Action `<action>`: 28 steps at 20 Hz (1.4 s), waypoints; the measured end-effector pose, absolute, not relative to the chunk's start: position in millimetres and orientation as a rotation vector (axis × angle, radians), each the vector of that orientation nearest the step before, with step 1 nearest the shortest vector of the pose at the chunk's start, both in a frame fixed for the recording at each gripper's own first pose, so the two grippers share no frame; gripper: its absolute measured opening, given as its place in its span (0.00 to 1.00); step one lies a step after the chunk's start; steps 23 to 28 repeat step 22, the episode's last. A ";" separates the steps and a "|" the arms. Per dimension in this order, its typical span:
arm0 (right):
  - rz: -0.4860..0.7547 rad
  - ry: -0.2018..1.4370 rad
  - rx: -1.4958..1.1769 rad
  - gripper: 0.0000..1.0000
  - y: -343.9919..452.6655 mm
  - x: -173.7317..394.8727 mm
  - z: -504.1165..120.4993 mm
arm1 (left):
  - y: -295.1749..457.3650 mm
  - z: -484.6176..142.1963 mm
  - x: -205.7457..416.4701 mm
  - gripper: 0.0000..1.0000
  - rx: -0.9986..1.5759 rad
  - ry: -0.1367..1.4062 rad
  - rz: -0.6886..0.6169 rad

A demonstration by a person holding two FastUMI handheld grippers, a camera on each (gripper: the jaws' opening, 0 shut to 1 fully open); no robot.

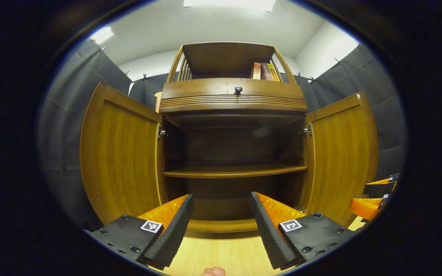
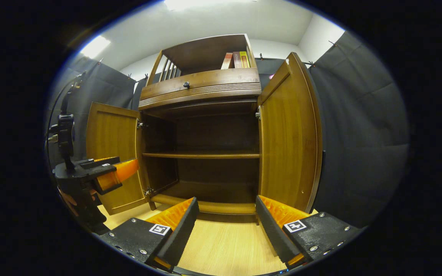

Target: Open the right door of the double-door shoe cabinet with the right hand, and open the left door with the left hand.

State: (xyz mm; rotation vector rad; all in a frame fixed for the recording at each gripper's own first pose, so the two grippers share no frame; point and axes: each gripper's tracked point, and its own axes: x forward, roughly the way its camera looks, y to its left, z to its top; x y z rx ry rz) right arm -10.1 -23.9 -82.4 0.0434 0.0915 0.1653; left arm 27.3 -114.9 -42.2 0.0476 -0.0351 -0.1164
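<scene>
Both doors swung wide: left door [image 1: 119, 153], right door [image 2: 288, 134]. Rigid hinged wood; probably best gripped at free edges. Left gripper [image 1: 221, 226], right gripper [image 2: 226, 230] spread, empty.

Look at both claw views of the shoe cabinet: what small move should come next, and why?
Probably just draw both claws back. The left door and right door already stand swung wide, baring the inner shelf. The left claw and right claw are open, hold nothing, and sit apart from the doors, so nothing looks left to pull.
</scene>
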 end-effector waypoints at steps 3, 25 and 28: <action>0.149 0.088 0.038 0.92 -23.8 -10.2 -82.1 | -110.6 -40.7 23.4 0.95 0.053 -0.041 -0.112; 0.161 0.071 0.058 0.92 -15.0 -25.5 -72.8 | -93.2 -24.6 7.7 0.95 0.033 -0.069 -0.089; 0.161 0.071 0.058 0.92 -15.0 -25.5 -72.8 | -93.2 -24.6 7.7 0.95 0.033 -0.069 -0.089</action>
